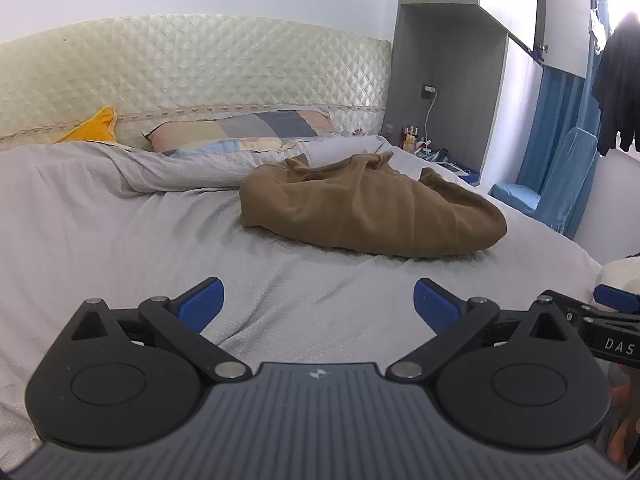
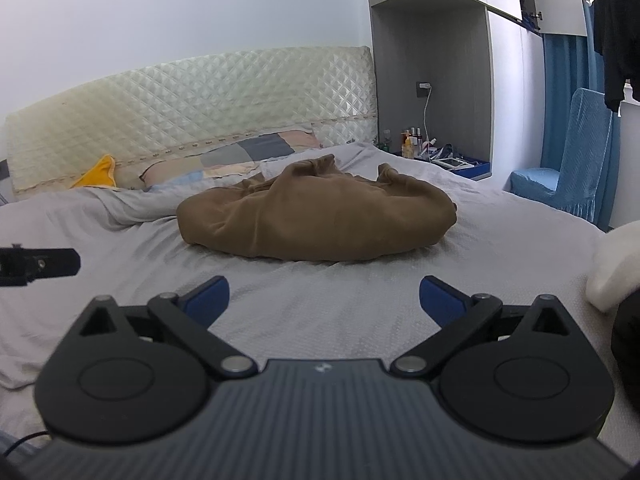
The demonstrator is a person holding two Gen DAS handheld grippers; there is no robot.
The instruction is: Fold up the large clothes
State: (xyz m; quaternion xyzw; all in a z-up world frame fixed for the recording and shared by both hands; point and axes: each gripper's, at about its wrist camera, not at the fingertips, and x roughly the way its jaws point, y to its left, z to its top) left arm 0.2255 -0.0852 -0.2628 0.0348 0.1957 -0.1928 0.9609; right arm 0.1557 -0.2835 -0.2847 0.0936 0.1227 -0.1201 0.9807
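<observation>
While hovering over the bed (image 1: 120, 220), left tongs (image 1: 319, 306) spread wide, empty, right tongs (image 2: 324, 304) likewise, brown garment (image 2: 316, 220) untouched.

Bare sheet (image 2: 320, 300) open across the lower middle, brown heap (image 2: 316, 220) blocking centre frame, pillows (image 1: 236, 136) upper left, white object (image 2: 616, 268) at right edge.
</observation>
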